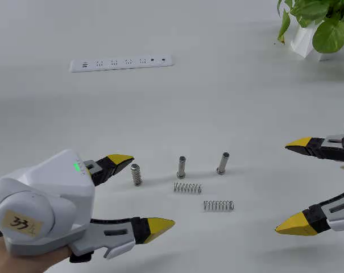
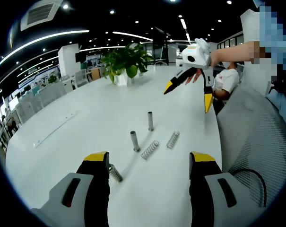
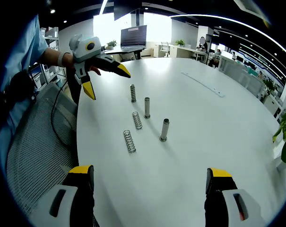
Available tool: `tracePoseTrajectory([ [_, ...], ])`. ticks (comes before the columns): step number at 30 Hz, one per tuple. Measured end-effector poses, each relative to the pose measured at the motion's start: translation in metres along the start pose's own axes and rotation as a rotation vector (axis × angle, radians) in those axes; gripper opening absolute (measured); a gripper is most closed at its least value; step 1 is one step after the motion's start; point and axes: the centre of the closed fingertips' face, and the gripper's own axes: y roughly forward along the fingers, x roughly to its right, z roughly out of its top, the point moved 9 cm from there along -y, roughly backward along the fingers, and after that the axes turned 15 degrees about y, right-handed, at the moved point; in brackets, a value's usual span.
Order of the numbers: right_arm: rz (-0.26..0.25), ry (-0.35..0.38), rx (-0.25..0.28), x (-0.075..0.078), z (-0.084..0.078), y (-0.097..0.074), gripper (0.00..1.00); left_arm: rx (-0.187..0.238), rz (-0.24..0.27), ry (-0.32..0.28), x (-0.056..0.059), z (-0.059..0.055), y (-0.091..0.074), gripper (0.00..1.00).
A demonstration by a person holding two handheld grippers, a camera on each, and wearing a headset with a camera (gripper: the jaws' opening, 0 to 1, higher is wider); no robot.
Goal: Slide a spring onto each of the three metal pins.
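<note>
Three metal pins stand upright in a row on the white table [image 1: 217, 108]. The left pin [image 1: 136, 174] wears a spring. The middle pin [image 1: 181, 167] and the right pin [image 1: 223, 162] are bare. Two loose springs lie flat in front of them, one [image 1: 187, 187] near the middle pin and another [image 1: 219, 205] closer to me. My left gripper [image 1: 140, 192] hovers open just left of the sprung pin [image 2: 115, 173], holding nothing. At the right, my right gripper [image 1: 284, 187] hangs open and empty, well clear of the pins [image 3: 164, 129].
A white power strip [image 1: 121, 62] lies at the back left. A potted plant [image 1: 319, 25] stands in the far right corner. The table's near edge [image 3: 88, 156] borders a grey mesh chair [image 2: 256, 142].
</note>
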Motion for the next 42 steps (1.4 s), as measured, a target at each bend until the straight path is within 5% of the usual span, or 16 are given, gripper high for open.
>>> tracePoseTrajectory([
  [16,-0.013,0.057,0.013,-0.006,-0.016,-0.008,0.98,-0.071,-0.052,0.045,0.003,-0.011,0.049,0.35],
  [27,-0.015,0.088,0.005,-0.009,-0.027,-0.01,0.97,-0.132,-0.031,0.048,0.006,-0.022,0.068,0.25],
  [42,-0.014,0.116,0.008,-0.01,-0.033,-0.008,0.96,-0.151,-0.045,0.016,0.007,-0.025,0.08,0.21],
])
